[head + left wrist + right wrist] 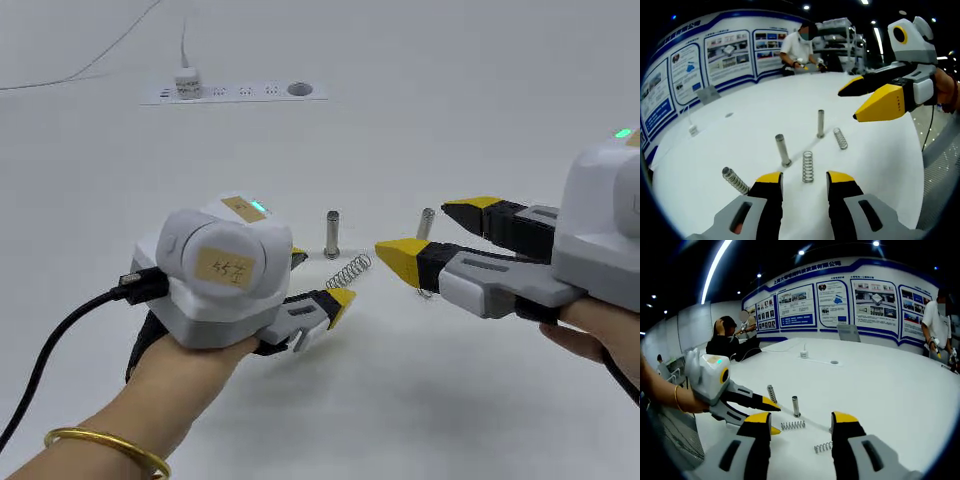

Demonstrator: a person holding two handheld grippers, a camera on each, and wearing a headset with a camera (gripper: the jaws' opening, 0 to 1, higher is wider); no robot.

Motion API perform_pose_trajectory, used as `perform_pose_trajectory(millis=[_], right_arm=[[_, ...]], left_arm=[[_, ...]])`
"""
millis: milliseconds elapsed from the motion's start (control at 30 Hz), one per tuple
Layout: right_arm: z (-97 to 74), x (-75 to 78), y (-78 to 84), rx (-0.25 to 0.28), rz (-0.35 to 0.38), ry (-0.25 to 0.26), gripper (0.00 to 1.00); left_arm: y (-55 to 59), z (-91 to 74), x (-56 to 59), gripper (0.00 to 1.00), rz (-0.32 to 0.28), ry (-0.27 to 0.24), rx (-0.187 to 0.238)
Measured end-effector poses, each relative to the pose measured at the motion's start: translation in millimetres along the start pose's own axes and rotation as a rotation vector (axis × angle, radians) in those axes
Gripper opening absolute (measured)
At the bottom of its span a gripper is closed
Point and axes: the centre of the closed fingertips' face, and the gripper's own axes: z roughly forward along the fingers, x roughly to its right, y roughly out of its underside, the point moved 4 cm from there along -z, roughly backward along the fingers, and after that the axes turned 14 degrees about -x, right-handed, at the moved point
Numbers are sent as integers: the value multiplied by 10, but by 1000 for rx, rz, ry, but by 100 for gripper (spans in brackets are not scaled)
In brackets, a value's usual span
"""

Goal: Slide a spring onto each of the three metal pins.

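The left hand [215,362], a gold bangle [105,447] on its wrist, holds the left gripper [320,277] low and nearly level over the white table [330,400]. Its fingers [770,180] are spread, with nothing between them. The right gripper [412,227] reaches in from the opposite side and points toward the left one. Its fingers [402,258] are also spread and empty, and their tips are near the left tips but apart from them.

In the left gripper view a loose spring [807,166] lies flat just ahead of the gap between the left fingers. Beyond it stand a near bare pin [783,150] and a far bare pin [820,123], with a second spring [840,138] lying beside the far one. Both gripper views also bring in a sleeved pin [735,180], off the outer side of the left fingers, with a spring already around it. In the right gripper view both loose springs lie just ahead of the right fingers.

Bare table runs wide beyond both sets of fingers to a power strip [235,92] well away. In the left gripper view the table's edge curves past behind the right gripper
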Motion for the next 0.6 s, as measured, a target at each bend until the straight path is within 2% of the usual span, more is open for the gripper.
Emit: perform_pose_trajectory(millis=[300,600], right_arm=[[-6,48,37,-3,6,26,52],[-22,112,81,-9,14,61,51]], left_arm=[[7,111,19,29,0,20,-25],[21,176,24,22,34,28,-62]])
